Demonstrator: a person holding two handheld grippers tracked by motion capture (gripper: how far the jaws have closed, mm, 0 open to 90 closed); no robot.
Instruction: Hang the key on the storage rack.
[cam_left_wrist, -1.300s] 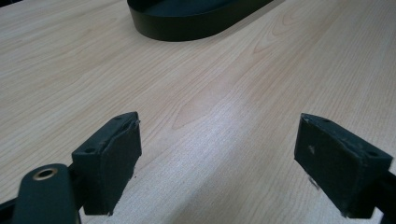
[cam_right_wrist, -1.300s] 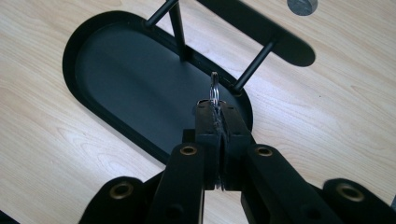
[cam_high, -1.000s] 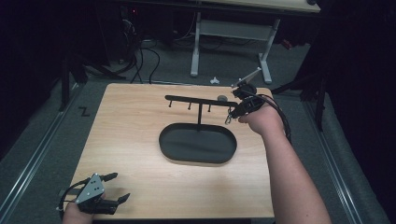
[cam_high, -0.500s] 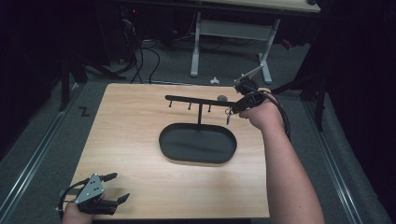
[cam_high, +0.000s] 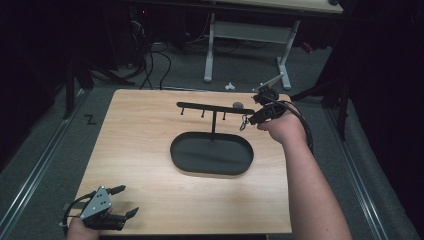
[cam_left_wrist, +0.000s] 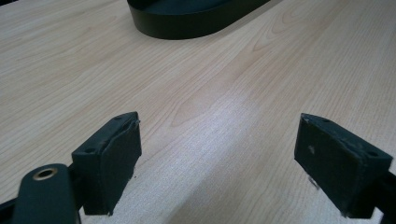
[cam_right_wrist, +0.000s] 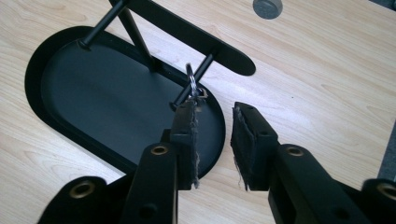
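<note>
The key ring (cam_right_wrist: 191, 78) hangs on the end peg of the black hanger stand (cam_right_wrist: 184, 33), above the oval tray (cam_right_wrist: 93, 93), which lies empty. Judged light, rigid and slippery; best pinched across its lower loop. The right gripper (cam_right_wrist: 214, 135) sits narrowly parted, empty, just beside it. The left gripper (cam_left_wrist: 219, 158) rests wide apart, near the table (cam_high: 150, 130) edge.
</note>
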